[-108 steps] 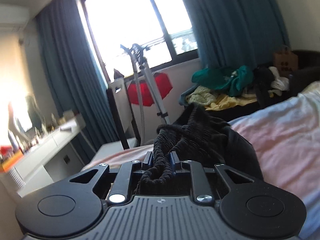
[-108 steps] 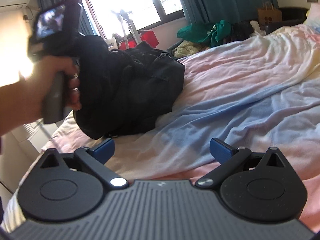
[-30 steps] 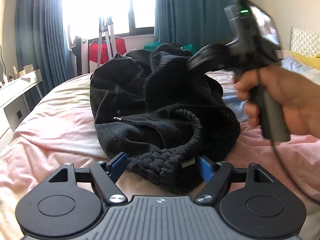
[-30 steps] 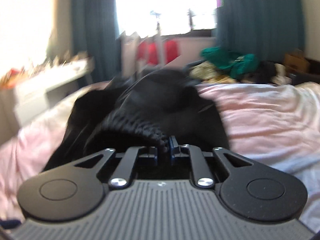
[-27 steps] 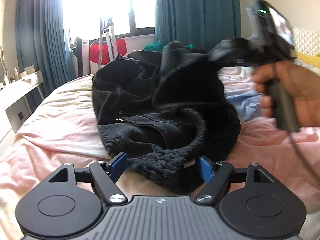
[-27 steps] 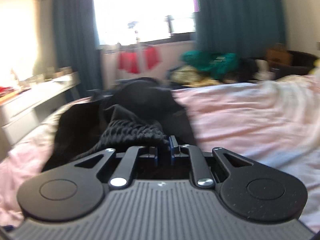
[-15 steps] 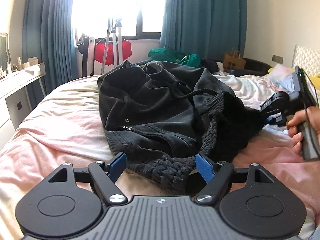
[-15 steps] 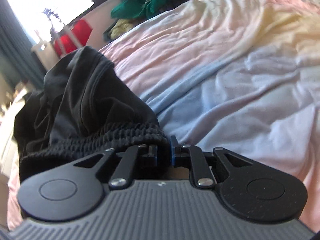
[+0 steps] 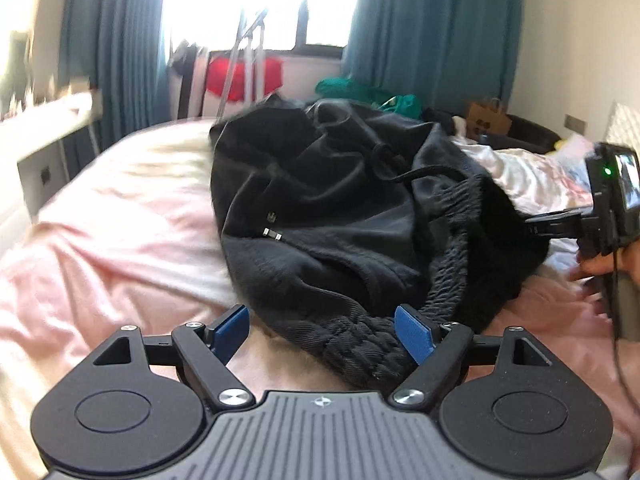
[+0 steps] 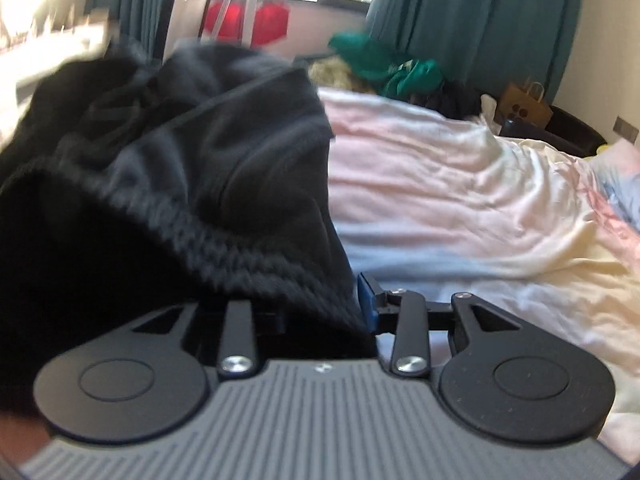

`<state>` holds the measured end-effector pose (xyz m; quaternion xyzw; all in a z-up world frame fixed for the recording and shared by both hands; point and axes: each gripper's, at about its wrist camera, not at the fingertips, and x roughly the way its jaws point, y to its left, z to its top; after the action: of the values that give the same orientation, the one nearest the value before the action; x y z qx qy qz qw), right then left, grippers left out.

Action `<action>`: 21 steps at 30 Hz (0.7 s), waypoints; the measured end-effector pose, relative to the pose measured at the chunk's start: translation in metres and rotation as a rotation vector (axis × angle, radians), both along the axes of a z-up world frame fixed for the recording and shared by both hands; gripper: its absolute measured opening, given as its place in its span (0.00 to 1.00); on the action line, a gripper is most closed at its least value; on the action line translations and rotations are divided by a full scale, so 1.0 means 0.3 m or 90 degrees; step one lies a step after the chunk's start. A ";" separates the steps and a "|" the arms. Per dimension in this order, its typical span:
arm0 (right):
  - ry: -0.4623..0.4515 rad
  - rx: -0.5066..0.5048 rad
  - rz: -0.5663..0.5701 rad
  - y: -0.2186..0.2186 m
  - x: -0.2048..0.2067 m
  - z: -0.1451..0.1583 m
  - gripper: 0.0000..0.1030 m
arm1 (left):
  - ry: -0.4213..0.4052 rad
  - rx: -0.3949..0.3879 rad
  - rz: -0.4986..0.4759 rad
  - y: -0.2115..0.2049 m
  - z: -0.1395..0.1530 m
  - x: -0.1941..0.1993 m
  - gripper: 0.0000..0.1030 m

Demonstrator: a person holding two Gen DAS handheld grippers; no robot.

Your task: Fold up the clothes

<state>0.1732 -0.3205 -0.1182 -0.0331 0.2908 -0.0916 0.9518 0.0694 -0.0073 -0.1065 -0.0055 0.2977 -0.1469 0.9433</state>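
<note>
A black garment [image 9: 320,200] with a ribbed elastic waistband [image 9: 360,340] lies crumpled on the pink bed sheet [image 9: 120,240]. My left gripper [image 9: 324,328] is open, its blue pads either side of the waistband's near end without pinching it. My right gripper [image 10: 320,312] is shut on the other end of the waistband [image 10: 224,236]; the cloth hides its left finger. The right gripper also shows at the right edge of the left wrist view [image 9: 560,228], holding the waistband low over the bed.
A pile of green and yellow clothes [image 10: 392,68] and a brown paper bag [image 10: 524,104] lie beyond the bed. A metal stand with something red [image 9: 244,72] stands by the window. A white desk [image 9: 44,120] is at the left.
My right gripper has pulled its end of the waistband down and to the right, spreading the garment wider over the bed. My left gripper let go of the waistband earlier and has stayed open.
</note>
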 end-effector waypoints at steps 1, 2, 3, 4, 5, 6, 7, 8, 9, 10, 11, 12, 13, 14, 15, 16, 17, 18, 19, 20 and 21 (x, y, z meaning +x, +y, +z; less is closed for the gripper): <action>-0.015 0.016 -0.005 -0.008 0.016 -0.004 0.36 | 0.005 -0.004 0.006 0.005 -0.002 0.011 0.81; -0.027 0.022 -0.018 -0.013 0.030 -0.008 0.36 | 0.010 -0.006 0.012 0.009 -0.004 0.022 0.81; -0.039 0.028 -0.030 -0.018 0.045 -0.013 0.36 | 0.013 -0.006 0.017 0.013 -0.007 0.030 0.80; -0.045 0.034 -0.042 -0.020 0.055 -0.018 0.36 | 0.016 -0.005 0.023 0.018 -0.010 0.037 0.81; -0.047 0.049 -0.052 -0.026 0.066 -0.023 0.36 | 0.020 -0.011 0.023 0.023 -0.013 0.046 0.81; -0.038 0.071 -0.064 -0.039 0.077 -0.036 0.35 | 0.024 -0.019 0.024 0.027 -0.016 0.052 0.81; -0.028 0.093 -0.077 -0.052 0.088 -0.050 0.35 | 0.027 -0.025 0.024 0.031 -0.017 0.056 0.81; -0.019 0.110 -0.096 -0.070 0.093 -0.061 0.35 | 0.027 -0.027 0.023 0.030 -0.017 0.058 0.81; -0.009 0.127 -0.115 -0.089 0.098 -0.071 0.30 | 0.024 -0.029 0.020 0.029 -0.015 0.059 0.80; -0.020 0.151 -0.124 -0.107 0.090 -0.069 0.29 | 0.015 -0.031 0.014 0.026 -0.010 0.056 0.80; -0.030 0.173 -0.132 -0.121 0.082 -0.061 0.25 | 0.005 -0.033 0.009 0.023 -0.003 0.052 0.80; -0.037 0.189 -0.135 -0.129 0.074 -0.047 0.25 | -0.013 -0.034 -0.010 0.015 0.008 0.038 0.81; -0.041 0.181 -0.137 -0.126 0.069 -0.034 0.25 | -0.033 -0.035 -0.031 0.006 0.019 0.023 0.83; -0.044 0.173 -0.140 -0.122 0.063 -0.021 0.24 | -0.054 -0.036 -0.060 -0.004 0.029 0.005 0.85; -0.053 0.161 -0.144 -0.117 0.054 -0.006 0.23 | -0.065 -0.039 -0.087 -0.014 0.028 -0.012 0.92; -0.068 0.163 -0.151 -0.116 0.038 0.010 0.23 | -0.074 -0.042 -0.114 -0.024 0.024 -0.028 0.98; -0.084 0.165 -0.157 -0.116 0.023 0.026 0.22 | -0.083 -0.045 -0.142 -0.034 0.021 -0.044 0.98; -0.100 0.167 -0.164 -0.115 0.008 0.042 0.21 | -0.080 -0.028 -0.149 -0.050 0.006 -0.047 0.98; -0.126 0.176 -0.167 -0.110 -0.018 0.066 0.20 | -0.074 -0.006 -0.153 -0.066 -0.010 -0.048 0.98; -0.154 0.185 -0.171 -0.104 -0.044 0.091 0.20 | -0.071 0.028 -0.149 -0.086 -0.028 -0.047 0.97; -0.181 0.194 -0.174 -0.098 -0.071 0.115 0.20 | -0.076 0.067 -0.138 -0.104 -0.045 -0.049 0.97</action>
<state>0.1520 -0.3499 -0.0836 0.1636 0.1659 -0.1783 0.9560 0.0546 -0.0384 -0.1200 0.0848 0.2470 -0.2323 0.9369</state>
